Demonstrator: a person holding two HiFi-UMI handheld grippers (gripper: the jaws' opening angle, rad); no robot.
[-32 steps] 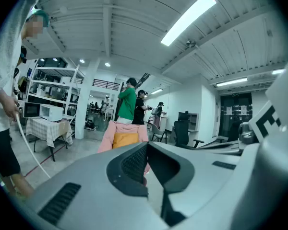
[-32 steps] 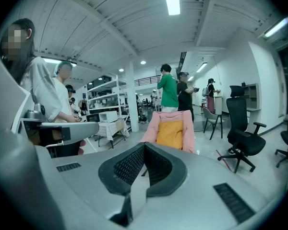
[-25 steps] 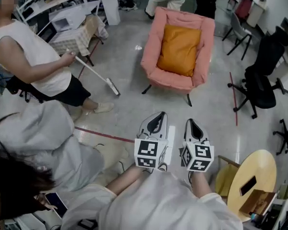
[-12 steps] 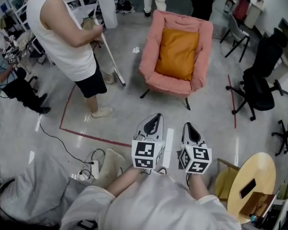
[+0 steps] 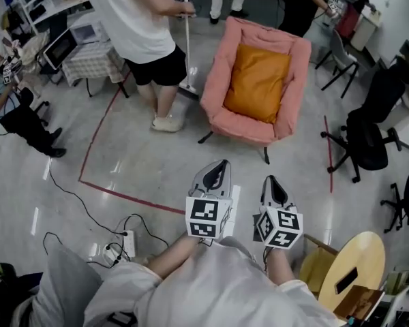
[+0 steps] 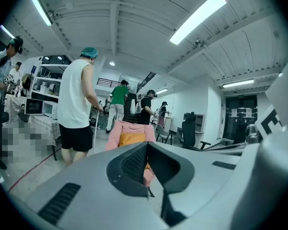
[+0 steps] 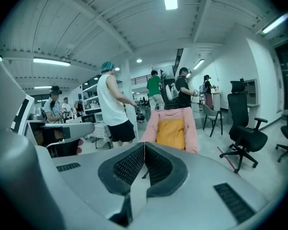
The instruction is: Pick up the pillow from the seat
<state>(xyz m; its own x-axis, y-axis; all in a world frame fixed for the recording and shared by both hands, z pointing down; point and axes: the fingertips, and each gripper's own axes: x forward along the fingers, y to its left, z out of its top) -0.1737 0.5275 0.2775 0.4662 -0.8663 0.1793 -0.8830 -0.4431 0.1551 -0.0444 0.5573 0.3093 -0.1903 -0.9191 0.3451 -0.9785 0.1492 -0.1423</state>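
An orange pillow point(image 5: 257, 82) leans on the seat and back of a pink armchair point(image 5: 216, 77) across the floor ahead. Both grippers are held side by side well short of it, pointing toward the chair. My left gripper point(image 5: 220, 167) is shut with nothing in it, and so is my right gripper point(image 5: 270, 180). In the left gripper view the pillow point(image 6: 130, 139) shows just over the closed left gripper point(image 6: 147, 145). In the right gripper view the pillow point(image 7: 171, 133) and armchair point(image 7: 194, 128) stand beyond the shut right gripper point(image 7: 144, 146).
A person in a white sleeveless top point(image 5: 138, 19) stands at the armchair's left holding a broom point(image 5: 188, 50). A black office chair point(image 5: 367, 139) stands right. Red floor tape point(image 5: 126, 194), a cable and power strip point(image 5: 120, 243) lie lower left; a round wooden table point(image 5: 352, 266) lower right.
The person with the broom has walked from the left to the armchair's side. Both grippers have advanced slightly toward the chair. The person in grey at lower left has mostly left view.
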